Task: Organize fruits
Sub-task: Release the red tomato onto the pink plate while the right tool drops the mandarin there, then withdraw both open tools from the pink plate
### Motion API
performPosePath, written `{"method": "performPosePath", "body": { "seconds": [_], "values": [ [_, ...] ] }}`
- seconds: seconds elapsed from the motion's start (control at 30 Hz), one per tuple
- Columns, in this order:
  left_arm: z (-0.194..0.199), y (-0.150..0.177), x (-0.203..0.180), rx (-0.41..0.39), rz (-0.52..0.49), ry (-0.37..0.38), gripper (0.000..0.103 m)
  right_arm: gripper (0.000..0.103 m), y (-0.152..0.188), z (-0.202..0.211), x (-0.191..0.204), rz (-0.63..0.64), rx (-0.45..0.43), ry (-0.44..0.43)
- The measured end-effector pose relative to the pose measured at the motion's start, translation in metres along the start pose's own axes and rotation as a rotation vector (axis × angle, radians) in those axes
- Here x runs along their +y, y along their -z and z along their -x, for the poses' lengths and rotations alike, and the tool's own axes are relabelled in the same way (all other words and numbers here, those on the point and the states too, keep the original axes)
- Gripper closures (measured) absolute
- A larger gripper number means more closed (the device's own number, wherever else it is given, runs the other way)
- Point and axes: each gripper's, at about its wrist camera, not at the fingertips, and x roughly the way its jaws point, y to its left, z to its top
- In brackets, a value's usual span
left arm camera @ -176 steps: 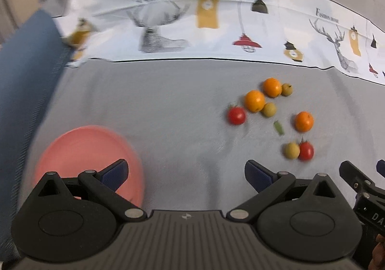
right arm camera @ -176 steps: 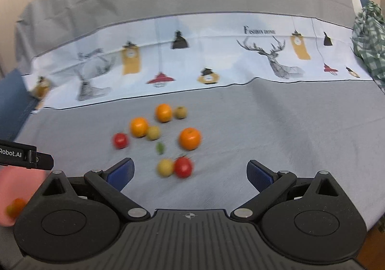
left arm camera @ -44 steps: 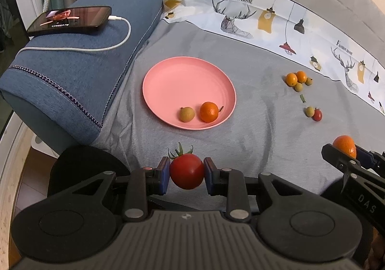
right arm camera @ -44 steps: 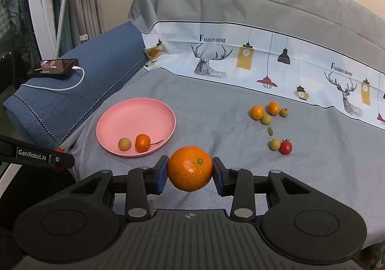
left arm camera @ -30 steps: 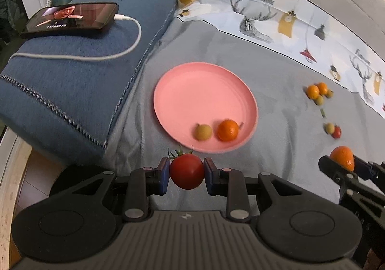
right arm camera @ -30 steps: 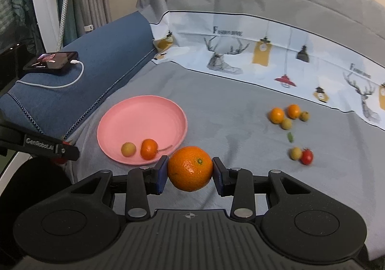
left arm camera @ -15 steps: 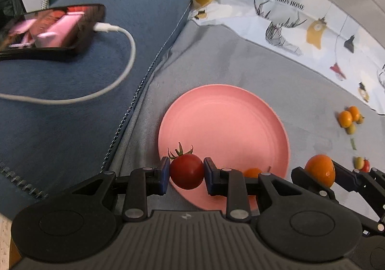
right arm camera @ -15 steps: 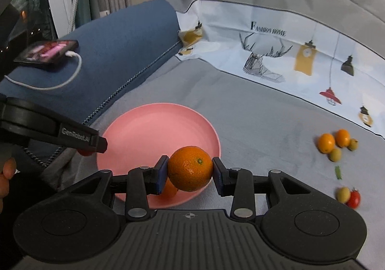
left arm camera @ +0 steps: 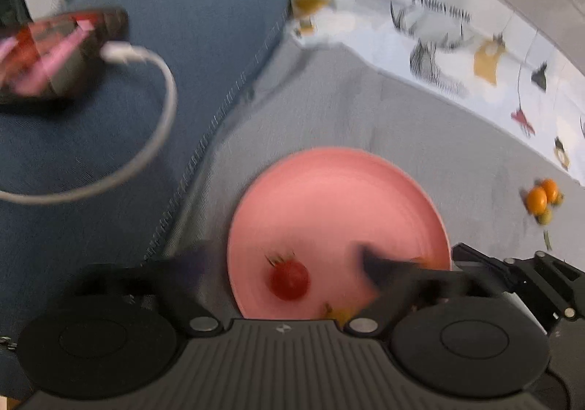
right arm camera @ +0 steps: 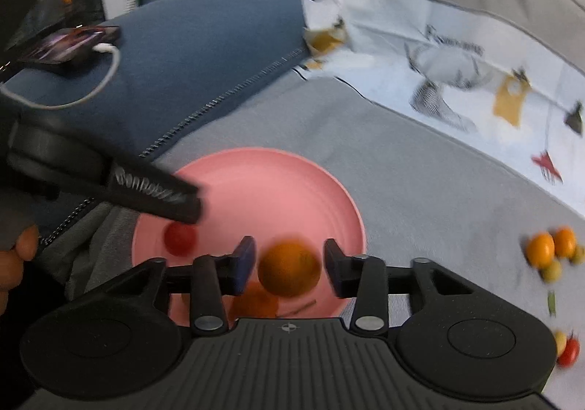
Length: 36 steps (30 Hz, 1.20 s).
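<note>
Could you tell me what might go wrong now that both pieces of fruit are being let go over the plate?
1. The orange, loose between the right tongs whose jaws have just been opening, may roll off the shallow pink plate onto the cloth.
2. It could knock the small orange fruit lying just below it.
3. The left tongs, just opened wide around the tomato, could nudge it when pulling away.

Soft, even indoor light, no harsh glare; shadows faint under the pink plate; both views smeared by motion, the phone and printed cloth streaked, the orange fuzzy; fisheye bending curves the edges; corners fall dark.
</note>
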Motion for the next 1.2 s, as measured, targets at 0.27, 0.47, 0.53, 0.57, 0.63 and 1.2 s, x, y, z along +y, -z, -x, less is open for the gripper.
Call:
{"method": "performPosePath", "body": {
  "seconds": [0.27, 0.47, 0.53, 0.57, 0.63, 1.2],
  "values": [
    [0.035, 0.019, -0.002, -0.025, -0.072, -0.018, 0.000, 0.019, 0.007, 0.035, 0.001, -0.002, -0.018, 0.016],
    [0.071, 0.050, 0.002, -0.010, -0.073, -0.037, 0.000, 0.013, 0.028, 0.083, 0.001, -0.115, 0.000, 0.061],
    [0.086, 0.060, 0.003, -0.016, -0.069, -0.048, 0.000, 0.012, 0.034, 0.100, 0.003, -0.148, 0.002, 0.072],
    [0.093, 0.065, 0.003, -0.019, -0.061, -0.052, 0.000, 0.011, 0.036, 0.106, 0.004, -0.159, 0.002, 0.072],
    [0.107, 0.074, 0.003, -0.032, -0.044, -0.044, 0.000, 0.010, 0.040, 0.123, 0.008, -0.170, -0.008, 0.075],
    [0.190, 0.117, -0.015, -0.193, -0.105, -0.051, 0.000, 0.005, 0.072, 0.223, 0.031, -0.154, -0.180, 0.154]
  ]
}}
